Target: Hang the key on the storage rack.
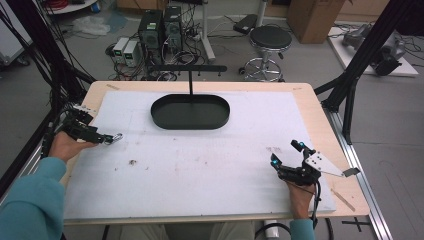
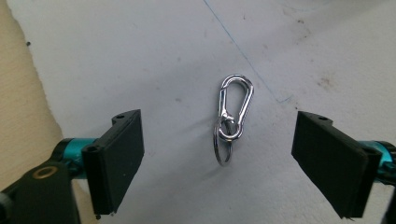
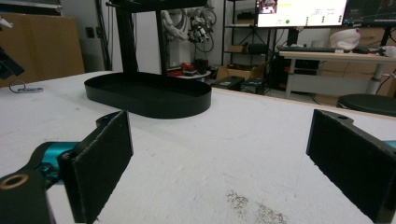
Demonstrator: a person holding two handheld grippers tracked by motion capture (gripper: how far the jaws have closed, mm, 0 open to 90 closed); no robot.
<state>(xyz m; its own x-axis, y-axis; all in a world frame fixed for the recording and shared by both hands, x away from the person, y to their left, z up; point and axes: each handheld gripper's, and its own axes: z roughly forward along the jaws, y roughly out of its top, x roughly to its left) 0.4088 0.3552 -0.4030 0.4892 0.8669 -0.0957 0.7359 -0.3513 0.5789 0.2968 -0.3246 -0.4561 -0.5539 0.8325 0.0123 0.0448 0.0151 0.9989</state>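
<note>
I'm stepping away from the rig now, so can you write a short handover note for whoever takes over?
Left gripper: open, empty, fingers either side of the carabiner with key ring, which lies flat on the white mat.
Right gripper: open, empty, low over the mat at the table's right.
Black oval tray: empty, at the far middle.
Done: nothing grasped.
Left: presumably grasp the carabiner; goal unstated.

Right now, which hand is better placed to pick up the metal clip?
Left. The left tool is open with the carabiner clip lying on the white mat between its jaws. The right tool is far across the mat.
</note>
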